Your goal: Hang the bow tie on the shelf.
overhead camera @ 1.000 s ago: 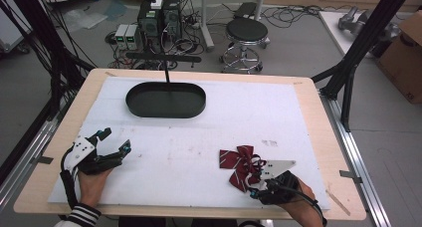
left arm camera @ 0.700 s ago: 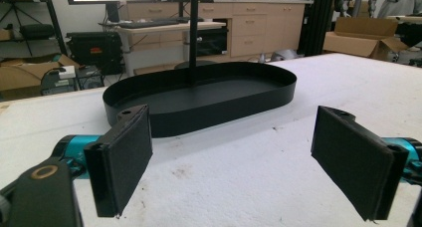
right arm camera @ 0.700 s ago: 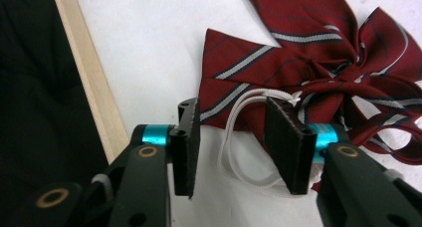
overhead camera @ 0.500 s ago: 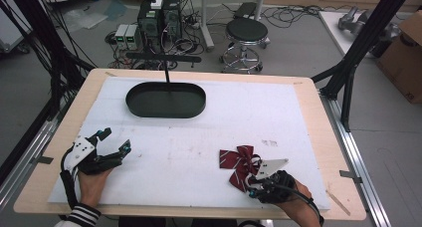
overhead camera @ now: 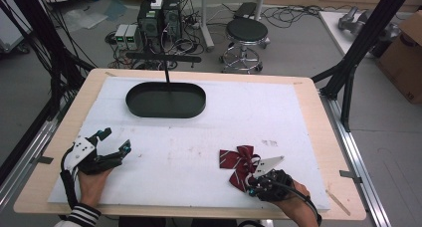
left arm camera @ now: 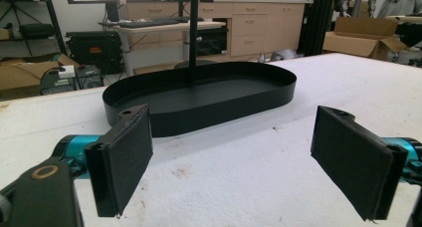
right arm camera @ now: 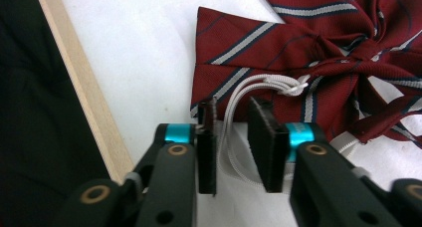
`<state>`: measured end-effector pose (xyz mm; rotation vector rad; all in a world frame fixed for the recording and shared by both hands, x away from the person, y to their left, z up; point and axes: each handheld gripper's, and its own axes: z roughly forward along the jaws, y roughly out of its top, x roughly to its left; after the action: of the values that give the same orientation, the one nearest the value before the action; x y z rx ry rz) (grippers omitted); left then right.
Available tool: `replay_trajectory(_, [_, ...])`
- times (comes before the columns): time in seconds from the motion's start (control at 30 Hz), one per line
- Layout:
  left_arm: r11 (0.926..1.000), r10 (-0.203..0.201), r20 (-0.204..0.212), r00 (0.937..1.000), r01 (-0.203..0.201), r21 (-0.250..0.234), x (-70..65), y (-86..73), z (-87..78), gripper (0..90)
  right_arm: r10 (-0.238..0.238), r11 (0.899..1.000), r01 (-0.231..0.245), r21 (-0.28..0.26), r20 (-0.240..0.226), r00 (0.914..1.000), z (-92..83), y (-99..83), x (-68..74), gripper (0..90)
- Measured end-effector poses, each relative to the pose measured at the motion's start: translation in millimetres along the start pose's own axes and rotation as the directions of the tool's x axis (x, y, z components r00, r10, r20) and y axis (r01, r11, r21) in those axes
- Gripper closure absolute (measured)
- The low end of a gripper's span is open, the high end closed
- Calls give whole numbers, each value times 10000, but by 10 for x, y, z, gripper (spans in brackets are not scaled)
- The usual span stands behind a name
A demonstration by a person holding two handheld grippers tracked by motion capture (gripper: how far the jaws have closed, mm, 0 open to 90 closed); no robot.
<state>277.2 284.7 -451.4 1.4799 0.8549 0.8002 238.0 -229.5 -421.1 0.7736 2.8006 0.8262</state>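
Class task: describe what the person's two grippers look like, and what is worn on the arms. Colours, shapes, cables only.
Both the left gripper and the right gripper have black bodies, teal blue collars behind flat, rectangular black jaw pads, and brass-coloured rivets. Each carries a pale three-cornered plate on top, and a black cable trails back along the wrist. A black-and-white striped cuff shows at the left wrist.

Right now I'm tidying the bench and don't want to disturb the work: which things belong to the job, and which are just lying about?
In the job:
- striped bow tie
- its white cord, between the right gripper jaws
- probably the black tray
- left gripper, open, idle

Lying about:
- stool
- cardboard box
- floor electronics
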Motion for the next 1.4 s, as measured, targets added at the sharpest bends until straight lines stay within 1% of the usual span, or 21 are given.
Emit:
replay_trajectory(0.17, [10000,-6,1,10000,6,1,1,0,0,168,24,10000,-23,90,-56,10000,9,6,-9,860])
replay_trajectory(0.5, [10000,11,2,10000,-11,13,1,1,-1,168,117,9999,-117,-40,-2,9999,-9,3,-17,865])
replay_trajectory(0.6, [10000,-15,6,10000,15,-8,1,0,0,168,96,9998,-97,-187,-23,10000,-23,3,-24,867])
replay_trajectory(0.7, [10000,-23,9,10000,23,-16,1,-1,0,168,247,9988,-250,-428,-56,9997,-43,9,-34,870])
replay_trajectory(0.77, [10000,-8,1,10000,8,-16,1,0,-1,168,296,9967,-288,-755,91,9995,-69,19,-32,872])
replay_trajectory(0.8, [10000,-8,1,10000,8,-16,1,0,-1,168,296,9967,-288,-755,91,9995,-69,19,-32,872])
replay_trajectory(0.83, [10000,-6,-10,10000,6,-15,1,0,-1,168,383,9922,-370,-1187,90,9992,-107,33,-33,873])
replay_trajectory(0.9, [10000,-5,-12,10000,5,-19,2,0,-1,168,356,9870,-335,-1572,109,9993,-145,46,-39,872])
replay_trajectory(0.93, [10000,-22,-22,10000,22,-20,1,-1,-1,168,356,9870,-335,-1572,109,9993,-145,46,-39,872])
replay_trajectory(0.97, [10000,-21,-21,10000,21,-23,1,-1,-1,168,392,9815,-371,-1878,77,9992,-171,64,-43,872])
replay_trajectory(1.0, [10000,-21,-21,10000,21,-23,1,-1,-1,168,392,9815,-371,-1878,77,9992,-171,64,-43,872])
replay_trajectory(1.03, [10000,-18,-20,10000,18,-20,1,-1,-2,168,403,9753,-376,-2177,76,9992,-186,85,-51,873])
replay_trajectory(1.1, [10000,-21,-21,10000,21,-24,1,-1,-1,168,411,9720,-372,-2320,118,9991,-195,96,-48,872])
replay_trajectory(1.13, [10000,-26,-23,10000,26,-24,1,-1,-1,168,371,9646,-311,-2618,179,9992,-211,126,-50,873])
replay_trajectory(1.17, [10000,-26,-23,10000,26,-24,1,-1,-1,168,371,9646,-311,-2618,179,9992,-211,126,-50,873])
replay_trajectory(1.23, [10000,-26,-23,10000,26,-20,1,-1,-1,168,318,9490,-177,-3146,398,9987,-247,191,-56,872])
replay_trajectory(1.27, [10000,-24,-24,10000,24,-21,1,-1,-1,168,318,9490,-177,-3146,398,9987,-247,191,-56,872])
replay_trajectory(1.3, [10000,-5,-21,10000,5,-14,1,-1,-1,168,354,9320,-169,-3621,445,9984,-280,242,-57,873])
replay_trajectory(1.33, [10000,-14,-31,10000,14,-11,0,-1,-2,168,352,9225,-127,-3859,514,9981,-297,270,-59,873])
replay_trajectory(1.37, [10000,-14,-31,10000,14,-11,0,-1,-2,168,352,9225,-127,-3859,514,9981,-297,270,-59,873])
replay_trajectory(1.4, [10000,-10,-23,10000,10,-17,0,0,-1,168,350,9022,-54,-4312,606,9975,-326,331,-63,873])
